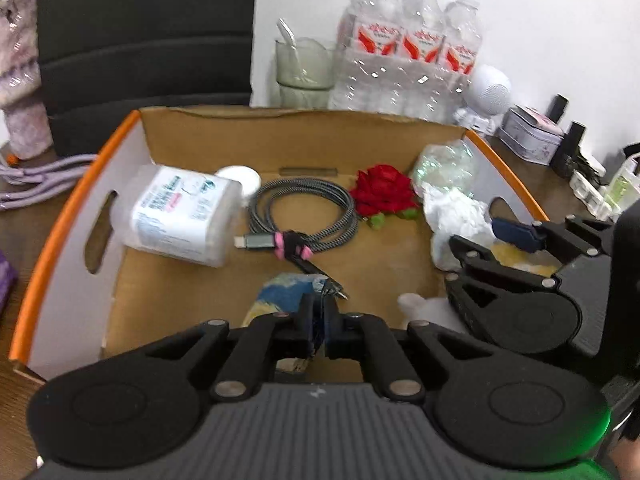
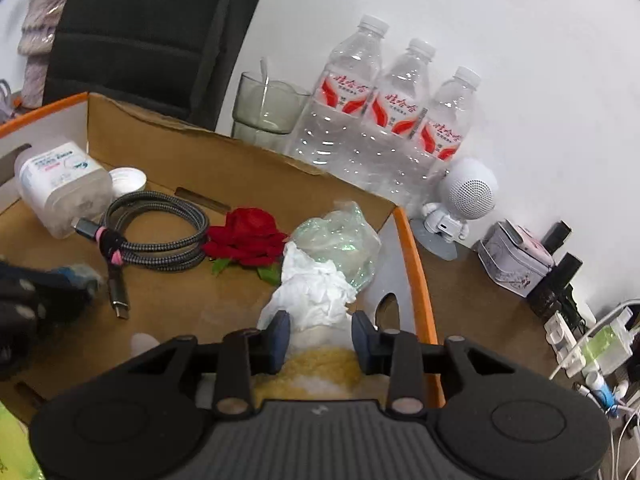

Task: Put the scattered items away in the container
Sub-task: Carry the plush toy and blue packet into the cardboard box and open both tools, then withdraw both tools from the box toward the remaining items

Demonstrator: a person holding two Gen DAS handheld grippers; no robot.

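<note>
An open cardboard box (image 1: 72, 216) with orange edges holds a clear plastic bottle (image 1: 182, 216), a coiled braided cable (image 1: 304, 208), a red fabric rose (image 1: 382, 190), a crumpled plastic wrapper (image 1: 444, 166) and crumpled white tissue (image 1: 456, 216). My left gripper (image 1: 318, 320) is shut on a blue and yellow packet (image 1: 280, 294) over the box's near side. My right gripper (image 2: 320, 340) is open inside the box's right side (image 2: 412, 248), its fingers either side of a white and yellow soft item (image 2: 320, 364) below the tissue (image 2: 316, 288). It also shows in the left wrist view (image 1: 492, 240).
Behind the box stand a glass with a spoon (image 1: 306, 66), three water bottles (image 1: 408, 48), a white robot-shaped speaker (image 2: 460, 208) and a small tin (image 2: 516, 256). A power strip with cables (image 2: 592, 344) lies at the right. A black chair back (image 1: 148, 40) is behind.
</note>
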